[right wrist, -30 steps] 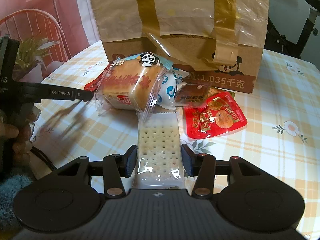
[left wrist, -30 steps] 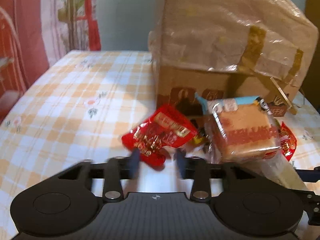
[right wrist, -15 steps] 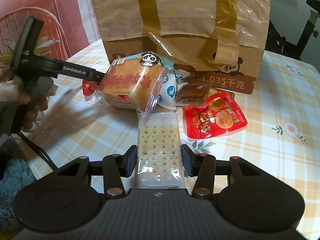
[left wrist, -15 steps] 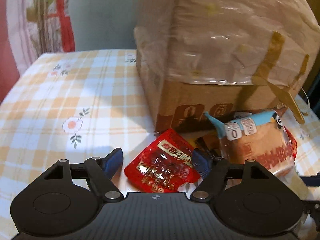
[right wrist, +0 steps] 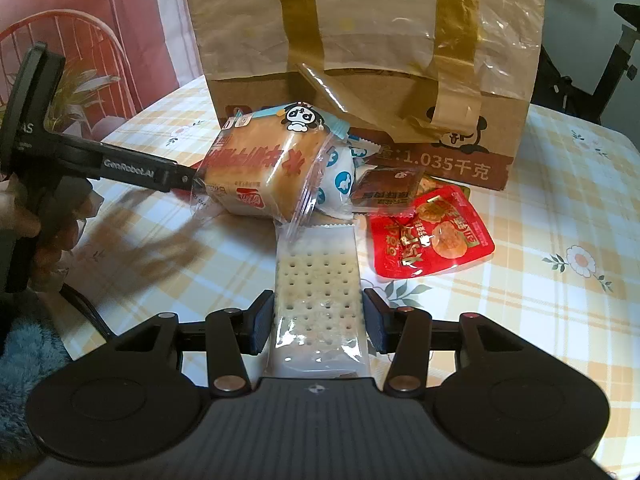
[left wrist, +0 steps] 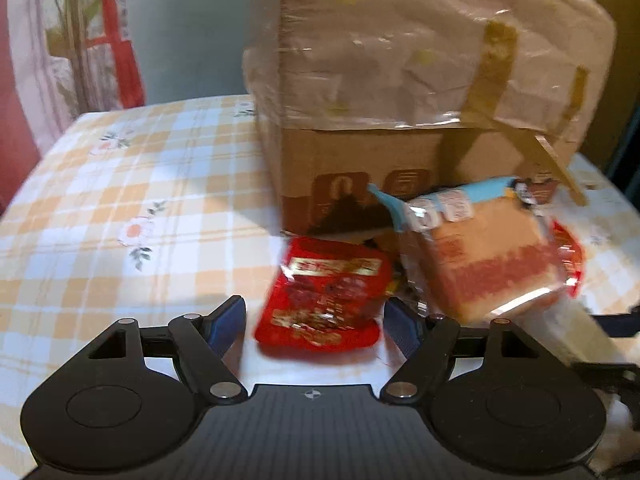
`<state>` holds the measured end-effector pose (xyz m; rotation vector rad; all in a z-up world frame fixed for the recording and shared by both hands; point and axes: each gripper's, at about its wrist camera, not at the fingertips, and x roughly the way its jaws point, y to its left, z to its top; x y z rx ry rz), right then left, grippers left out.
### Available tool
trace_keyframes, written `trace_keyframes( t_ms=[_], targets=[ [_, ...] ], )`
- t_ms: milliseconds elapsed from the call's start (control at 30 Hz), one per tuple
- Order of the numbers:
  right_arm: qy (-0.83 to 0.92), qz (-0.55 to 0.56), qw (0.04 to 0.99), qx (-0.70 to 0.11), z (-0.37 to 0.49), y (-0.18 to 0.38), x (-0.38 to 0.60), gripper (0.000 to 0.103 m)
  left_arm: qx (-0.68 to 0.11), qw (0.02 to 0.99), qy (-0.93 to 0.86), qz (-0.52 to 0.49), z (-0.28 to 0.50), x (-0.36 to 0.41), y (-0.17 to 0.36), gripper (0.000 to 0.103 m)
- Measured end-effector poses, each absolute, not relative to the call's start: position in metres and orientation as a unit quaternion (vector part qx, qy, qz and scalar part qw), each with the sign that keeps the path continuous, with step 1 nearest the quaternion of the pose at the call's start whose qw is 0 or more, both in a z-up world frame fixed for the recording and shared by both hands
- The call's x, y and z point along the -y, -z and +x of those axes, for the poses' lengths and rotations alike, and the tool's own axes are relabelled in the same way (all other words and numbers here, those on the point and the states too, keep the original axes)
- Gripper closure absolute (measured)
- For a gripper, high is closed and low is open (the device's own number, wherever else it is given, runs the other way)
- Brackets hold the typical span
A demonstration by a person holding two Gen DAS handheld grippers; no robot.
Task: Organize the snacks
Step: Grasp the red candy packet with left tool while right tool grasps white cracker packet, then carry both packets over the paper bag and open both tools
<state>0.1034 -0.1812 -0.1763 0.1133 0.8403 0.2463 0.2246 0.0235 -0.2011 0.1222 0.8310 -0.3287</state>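
Note:
A small red snack packet (left wrist: 320,300) lies on the checked tablecloth (left wrist: 120,200) between the fingers of my left gripper (left wrist: 314,324). That gripper is open and its blue pads stand clear of the packet on both sides. A wrapped square cake (left wrist: 492,264) leans just right of it. My right gripper (right wrist: 318,326) is shut on the near end of a long white cracker packet (right wrist: 316,276). The cake (right wrist: 264,168) rests on that packet's far end. The left gripper's fingers (right wrist: 132,166) reach in from the left, beside the cake.
A tall cardboard box (right wrist: 360,60) wrapped in plastic and tape stands behind the pile. Before it lie a second red packet (right wrist: 430,236), a brown sachet (right wrist: 386,192) and a white-and-blue packet (right wrist: 340,180). A hand (right wrist: 24,232) holds the left gripper's handle.
The left gripper's jaws have spread wide and it has moved in and down, so the red packet now lies between its fingers. The right gripper and its cracker packet have stayed still.

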Motion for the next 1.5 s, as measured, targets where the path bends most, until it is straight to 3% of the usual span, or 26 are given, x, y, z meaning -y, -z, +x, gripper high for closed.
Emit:
trace_keyframes(
  t_ms=[200,300,367,433,1033,1500],
  targets=[
    [-0.119,0.054,0.904,-0.407,0.103,0.176,0.181,0.053,-0.393,0.905,0.144,0.075,0.229,-0.020,0.203,0.021],
    [-0.119,0.054,0.904,-0.407,0.103,0.176,0.181,0.053,-0.389,0.908,0.142,0.069,0.226,-0.022,0.202,0.029],
    [-0.120,0.056,0.904,-0.406,0.103,0.177,0.181,0.053,-0.383,0.911,0.135,0.071,0.219,-0.021,0.197,0.078],
    [-0.120,0.057,0.904,-0.407,0.103,0.177,0.182,0.053,-0.383,0.911,0.138,0.068,0.212,-0.022,0.193,0.083],
    [-0.124,0.096,0.900,-0.407,0.097,0.168,0.197,0.054,-0.346,0.922,0.172,-0.009,0.162,-0.030,0.163,0.087],
    [-0.095,0.114,0.927,-0.345,0.082,0.117,0.227,0.054,-0.274,0.937,0.217,-0.009,0.152,-0.019,0.116,0.087]
  ],
)
